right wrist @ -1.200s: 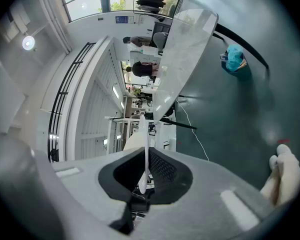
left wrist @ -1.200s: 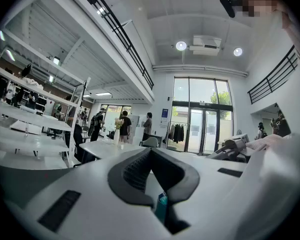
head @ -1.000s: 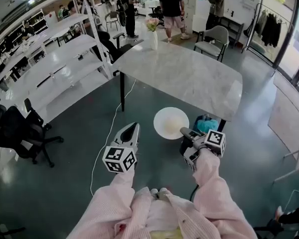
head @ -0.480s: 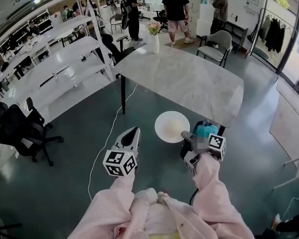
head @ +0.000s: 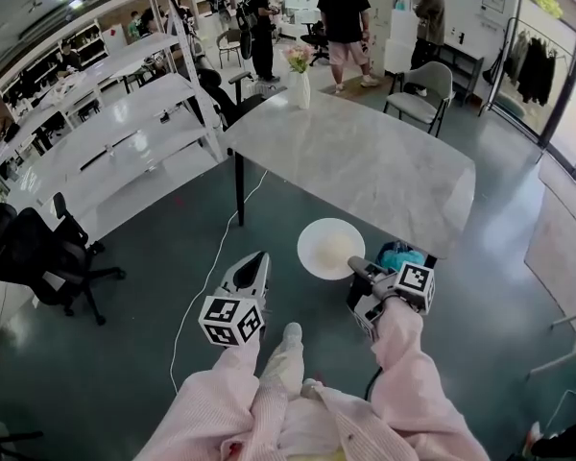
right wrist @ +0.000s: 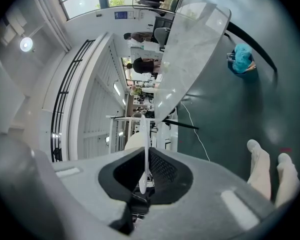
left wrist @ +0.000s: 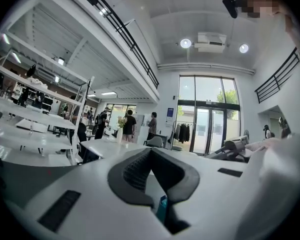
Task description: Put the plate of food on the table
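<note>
Plate of food [head: 330, 248] hovers near the desk [head: 365, 161] edge, rim clamped in the right gripper's [head: 358, 266] fingers; left gripper's [head: 260, 256] fingers closed, empty.

A round white plate [head: 330, 249] is held level in mid-air above a dark floor, carrying a pale, flattish mound of food [head: 336, 248] at its centre. The right gripper [head: 355, 263] pinches the plate's rim at about 4 o'clock; in the right gripper view the plate [right wrist: 145, 169] shows edge-on as a thin white line clamped between the jaws. The table [head: 365, 161], a large pale marble-look top on dark legs, lies at 12 o'clock from the plate, its near edge just beyond the plate's far rim.
</note>
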`<action>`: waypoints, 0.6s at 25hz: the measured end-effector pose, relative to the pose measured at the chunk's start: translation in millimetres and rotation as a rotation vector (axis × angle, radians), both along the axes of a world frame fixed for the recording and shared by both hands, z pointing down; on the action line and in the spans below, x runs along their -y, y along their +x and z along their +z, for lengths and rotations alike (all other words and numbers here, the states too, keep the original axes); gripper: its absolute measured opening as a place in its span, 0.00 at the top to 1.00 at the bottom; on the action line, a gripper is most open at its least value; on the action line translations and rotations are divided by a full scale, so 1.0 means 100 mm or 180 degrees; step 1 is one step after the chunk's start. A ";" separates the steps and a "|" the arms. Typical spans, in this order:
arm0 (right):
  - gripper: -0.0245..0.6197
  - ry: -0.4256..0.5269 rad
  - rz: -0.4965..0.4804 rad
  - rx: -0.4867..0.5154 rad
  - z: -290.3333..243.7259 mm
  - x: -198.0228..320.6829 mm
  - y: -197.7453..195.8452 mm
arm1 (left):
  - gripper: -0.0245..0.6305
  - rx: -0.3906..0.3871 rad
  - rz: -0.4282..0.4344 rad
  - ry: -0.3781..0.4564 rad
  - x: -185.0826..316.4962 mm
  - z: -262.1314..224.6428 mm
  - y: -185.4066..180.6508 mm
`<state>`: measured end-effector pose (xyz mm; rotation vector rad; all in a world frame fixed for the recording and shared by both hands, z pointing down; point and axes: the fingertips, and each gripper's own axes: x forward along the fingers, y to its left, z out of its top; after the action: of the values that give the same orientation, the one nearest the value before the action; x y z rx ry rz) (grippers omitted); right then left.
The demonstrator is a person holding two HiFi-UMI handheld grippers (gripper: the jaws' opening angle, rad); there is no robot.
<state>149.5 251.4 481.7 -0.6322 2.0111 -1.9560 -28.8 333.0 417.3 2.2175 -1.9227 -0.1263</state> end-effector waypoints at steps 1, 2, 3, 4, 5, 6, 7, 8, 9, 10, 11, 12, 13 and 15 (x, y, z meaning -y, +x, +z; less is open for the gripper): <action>0.93 0.0004 -0.0010 0.0009 0.01 0.05 -0.02 | 0.97 -0.0005 0.0000 -0.0001 0.06 0.01 -0.01; 0.93 0.0001 -0.0012 0.0016 0.02 0.10 -0.04 | 0.97 -0.0009 0.0003 -0.0002 0.12 0.02 -0.03; 0.93 0.0000 -0.0010 0.0027 0.03 0.17 -0.06 | 0.97 -0.0013 0.0008 -0.0002 0.19 0.04 -0.05; 0.93 0.0002 -0.0006 0.0038 0.04 0.24 -0.08 | 0.97 -0.0019 0.0016 -0.0003 0.27 0.05 -0.07; 0.93 0.0002 0.0000 0.0040 0.05 0.32 -0.10 | 0.97 -0.0026 0.0026 -0.0006 0.36 0.05 -0.09; 0.93 -0.0001 0.0007 0.0038 0.06 0.40 -0.12 | 0.97 -0.0033 0.0037 -0.0011 0.46 0.06 -0.11; 0.93 -0.0006 0.0013 0.0038 0.07 0.48 -0.13 | 0.97 -0.0039 0.0051 -0.0019 0.56 0.07 -0.12; 0.93 -0.0011 0.0019 0.0043 0.07 0.57 -0.15 | 0.97 -0.0045 0.0069 -0.0027 0.67 0.08 -0.13; 0.93 -0.0016 0.0028 0.0051 0.08 0.66 -0.17 | 0.97 -0.0051 0.0092 -0.0035 0.78 0.09 -0.15; 0.93 -0.0021 0.0041 0.0050 0.08 0.76 -0.18 | 0.97 -0.0059 0.0116 -0.0045 0.90 0.10 -0.15; 0.93 -0.0026 0.0061 0.0036 0.10 0.86 -0.19 | 0.97 -0.0068 0.0141 -0.0058 1.02 0.11 -0.16; 0.93 -0.0033 0.0084 0.0012 0.11 0.96 -0.20 | 0.97 -0.0077 0.0165 -0.0071 1.13 0.12 -0.18; 0.93 -0.0039 0.0106 -0.0013 0.13 1.06 -0.22 | 0.97 -0.0082 0.0189 -0.0084 1.25 0.13 -0.20; 0.93 -0.0051 0.0150 -0.0035 0.15 1.25 -0.26 | 0.97 -0.0086 0.0245 -0.0110 1.48 0.16 -0.25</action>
<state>123.2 126.7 497.2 -0.6891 1.9705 -1.9477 -54.2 185.0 432.8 2.2520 -1.8091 -0.1099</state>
